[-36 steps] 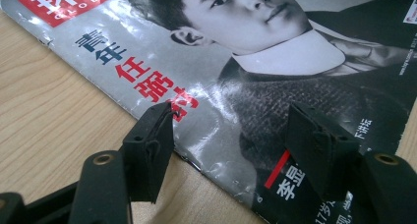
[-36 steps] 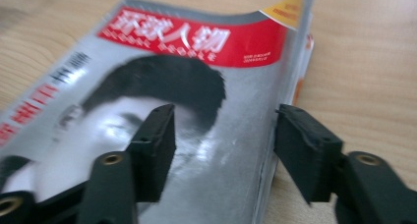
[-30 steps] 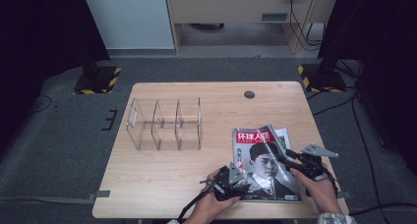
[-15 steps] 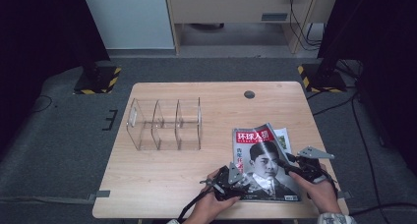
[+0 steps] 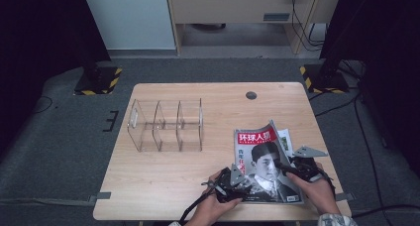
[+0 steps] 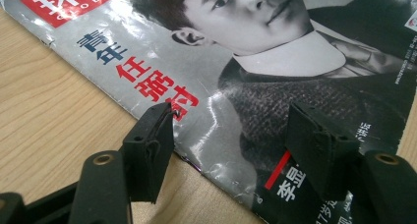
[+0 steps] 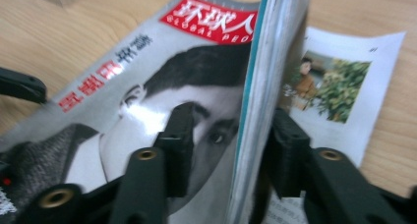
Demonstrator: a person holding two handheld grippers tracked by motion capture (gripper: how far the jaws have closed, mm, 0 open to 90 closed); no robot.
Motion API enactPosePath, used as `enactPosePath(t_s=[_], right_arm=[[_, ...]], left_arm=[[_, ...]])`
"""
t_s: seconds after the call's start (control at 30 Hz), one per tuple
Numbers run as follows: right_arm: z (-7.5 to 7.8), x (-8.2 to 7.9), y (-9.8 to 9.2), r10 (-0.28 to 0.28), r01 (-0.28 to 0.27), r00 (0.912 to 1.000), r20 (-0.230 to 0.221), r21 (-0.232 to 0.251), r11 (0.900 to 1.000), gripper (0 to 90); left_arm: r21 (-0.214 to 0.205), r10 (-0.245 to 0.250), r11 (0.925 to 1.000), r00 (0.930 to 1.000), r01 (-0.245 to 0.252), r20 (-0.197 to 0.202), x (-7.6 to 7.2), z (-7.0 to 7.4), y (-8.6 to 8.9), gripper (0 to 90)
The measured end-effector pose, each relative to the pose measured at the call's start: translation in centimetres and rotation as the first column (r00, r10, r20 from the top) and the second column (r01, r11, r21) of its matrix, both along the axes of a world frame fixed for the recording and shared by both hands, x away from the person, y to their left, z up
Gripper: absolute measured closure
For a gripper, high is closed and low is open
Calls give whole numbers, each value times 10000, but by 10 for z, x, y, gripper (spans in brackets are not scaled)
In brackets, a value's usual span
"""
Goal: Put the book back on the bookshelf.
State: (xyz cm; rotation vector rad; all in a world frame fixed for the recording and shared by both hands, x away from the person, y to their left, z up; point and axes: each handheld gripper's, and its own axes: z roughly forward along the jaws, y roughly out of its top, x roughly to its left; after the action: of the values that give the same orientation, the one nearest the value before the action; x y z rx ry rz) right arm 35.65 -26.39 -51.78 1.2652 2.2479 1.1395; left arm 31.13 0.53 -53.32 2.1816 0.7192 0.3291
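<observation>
**Setting: lab / recording room**

Wooden table (image 5: 198, 186) centred on grey carpet (image 5: 64, 151), dark drapes both sides. Black stands w/ yellow-black hazard tape at feet (image 5: 96, 82). Cables (image 5: 356, 117) run over floor; tape marks on carpet. Pale cabinet (image 5: 237, 8) at back. Staged setup, not a home.

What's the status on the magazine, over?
Left gripper open, jaws astride the magazine near corner. Right gripper just opening, raised page edge between jaws. Acrylic file rack stands apart, clear.
</observation>
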Motion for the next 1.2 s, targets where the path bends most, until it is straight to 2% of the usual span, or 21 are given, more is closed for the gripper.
enactPosePath(t_s=[0.03, 0.13, 0.2, 0.23, 0.27, 0.33, 0.37, 0.4, 0.47, 0.5, 0.53, 0.67, 0.8, 0.83, 0.87, 0.97, 1.0, 1.03, 1.07, 1.2], right_arm=[[-2, 2, 2, 14, -18, 9999, -161, -253, 9997, 478], [-6, 5, 3, -186, 169, 9990, -401, -426, 9989, 495], [-4, 4, 2, -352, 342, 9989, -316, -330, 9989, 593], [1, 2, 1, -220, 223, 9997, 116, -247, 9994, 694], [2, 2, 1, -186, 190, 9997, 170, -203, 9996, 709], [3, 2, 2, -147, 151, 9997, 210, -208, 9997, 709], [1, 2, 5, -115, 118, 9999, 87, -383, 9992, 680], [-4, 5, 10, -161, 138, 9995, -265, -825, 9965, 553], [-5, 5, 11, -165, 134, 9994, -319, -958, 9953, 549], [-5, 6, 10, -132, 98, 9993, -339, -1006, 9949, 581], [-3, 7, 8, -465, 430, 9983, -352, -938, 9947, 685], [1, 5, 7, -353, 349, 9994, -25, -811, 9961, 811], [5, 4, 8, -224, 241, 9994, 254, -691, 9973, 846], [8, 2, 8, -72, 106, 9985, 546, -625, 9980, 856], [8, 2, 8, -72, 106, 9985, 546, -625, 9980, 856], [13, 0, 8, 118, -95, 9966, 813, -287, 9995, 877], [17, -3, 9, 288, -279, 9942, 1035, -105, 9996, 878], [17, -3, 9, 288, -279, 9942, 1035, -105, 9996, 878], [21, -5, 9, 477, -478, 9905, 1290, -24, 9989, 879], [26, -9, 11, 648, -675, 9857, 1554, 122, 9976, 879]], left_arm=[[0, 0, 10000, 10000, 0, 0, 0, 0, 0, 345], [-41, -43, 10000, 10000, 43, 0, 1, 0, -1, 346], [-44, -42, 10000, 10000, 42, 3, 1, 0, -1, 345], [0, -19, 10000, 10000, 19, -1, 1, 0, 0, 346], [-42, -62, 10000, 10000, 62, -8, 2, 0, -1, 347], [-40, -59, 10000, 10000, 59, -8, 2, 0, -1, 347], [-46, -60, 10000, 10000, 60, -9, 2, 0, -1, 347], [-3, -17, 10000, 10000, 17, 2, 1, 0, -1, 348], [-2, -20, 10000, 10000, 20, 1, 2, 0, -1, 348], [-3, -19, 10000, 10000, 19, 2, 2, 0, -1, 348], [-10, -20, 10000, 10000, 20, 0, 2, 0, -1, 348], [-115, -147, 9998, 9999, 147, -69, 3, 0, -1, 343], [-231, -361, 9991, 9991, 356, -209, 5, 0, 0, 316], [-299, -333, 9990, 9992, 327, -206, 7, 0, 0, 267], [-299, -333, 9990, 9992, 327, -206, 7, 0, 0, 226], [-548, 229, 9982, 9997, -232, -61, 14, 3, 7, 201], [-674, 362, 9971, 9993, -360, 18, 16, 4, 10, 156], [-851, 329, 9958, 9995, -327, 11, 18, 6, 13, 156], [-1024, 377, 9941, 9993, -369, 51, 22, 7, 18, 127], [-1330, 605, 9892, 9980, -622, -166, 28, 9, 27, 114]])
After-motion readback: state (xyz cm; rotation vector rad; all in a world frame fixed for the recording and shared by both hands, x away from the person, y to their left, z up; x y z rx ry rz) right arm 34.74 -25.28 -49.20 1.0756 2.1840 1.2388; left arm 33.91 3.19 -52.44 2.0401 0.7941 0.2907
